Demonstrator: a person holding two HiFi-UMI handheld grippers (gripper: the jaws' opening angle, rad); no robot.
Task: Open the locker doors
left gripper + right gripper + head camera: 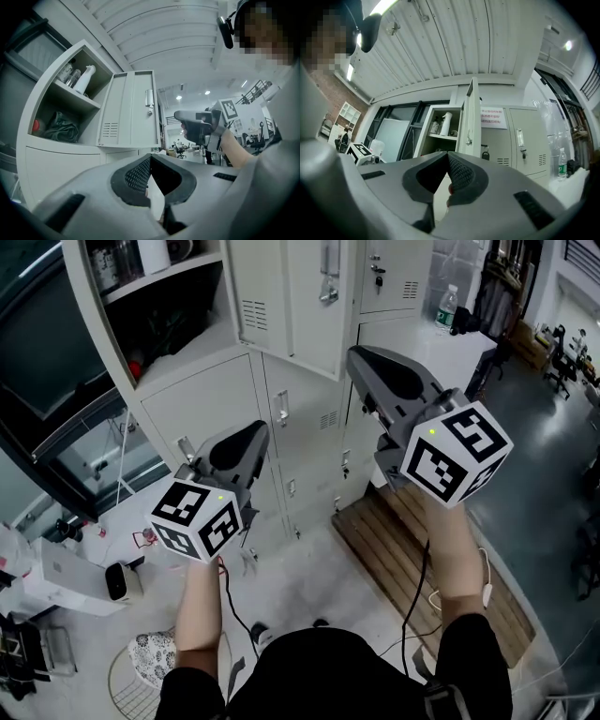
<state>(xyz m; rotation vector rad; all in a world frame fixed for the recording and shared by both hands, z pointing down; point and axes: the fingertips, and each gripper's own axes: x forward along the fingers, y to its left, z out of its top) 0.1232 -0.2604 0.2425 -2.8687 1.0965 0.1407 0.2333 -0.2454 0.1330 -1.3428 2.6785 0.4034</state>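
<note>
**Both grippers shut and empty, one locker door already open**

The left gripper (187,451) and right gripper (356,357) are hovering in front of the lockers (202,395), touching nothing. Each gripper view is showing its fingers pressed together at the tips with nothing between them. One upper locker door (291,296) is standing open, its top cut off by the head view's edge. The lower doors (300,413) are sitting closed. Inside the open compartment a shelf (77,96) is carrying a white spray bottle (85,79) and darker bottles too dim to identify. A dark crumpled bundle (61,127) is lying underneath. The marker cubes (197,519) are hiding both hands. A notice (493,118) on a neighbouring door is showing print too small to read.
</note>
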